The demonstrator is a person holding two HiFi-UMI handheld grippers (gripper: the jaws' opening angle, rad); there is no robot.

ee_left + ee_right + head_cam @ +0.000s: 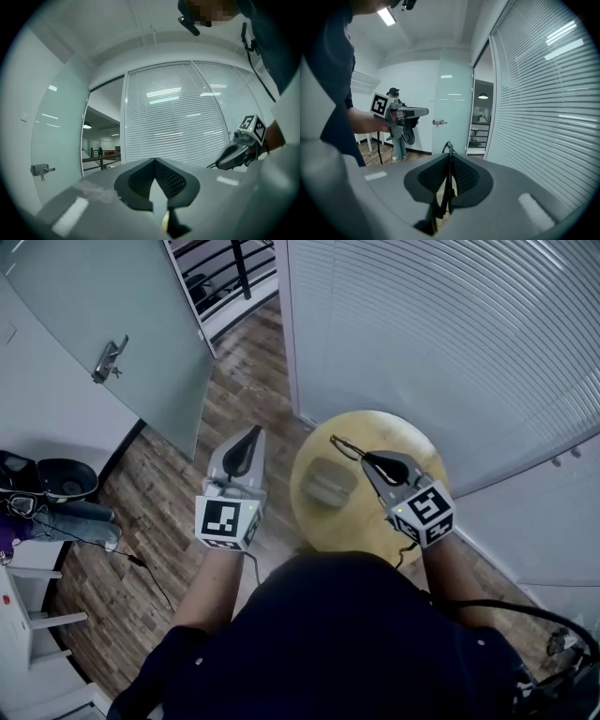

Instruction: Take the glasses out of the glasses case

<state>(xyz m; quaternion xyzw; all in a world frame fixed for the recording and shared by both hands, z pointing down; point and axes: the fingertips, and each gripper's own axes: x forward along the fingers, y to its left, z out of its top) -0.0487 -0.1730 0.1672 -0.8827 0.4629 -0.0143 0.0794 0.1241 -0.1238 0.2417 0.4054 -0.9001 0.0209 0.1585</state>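
On the round table (323,526) beside the blinds, mid-frame, lay the glasses case (330,482). The right claw (368,459) pinched the glasses (343,445) clear of it, at its upper right. The left claw (251,435) was closed on nothing, so the removal looked done and only setting the glasses down remained.

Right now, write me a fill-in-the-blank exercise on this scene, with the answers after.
The right gripper is shut on the ____.
The table under the glasses case is ____ in shape.
The left gripper hangs over the floor with ____ between its shut jaws.
Missing words: glasses; round; nothing.
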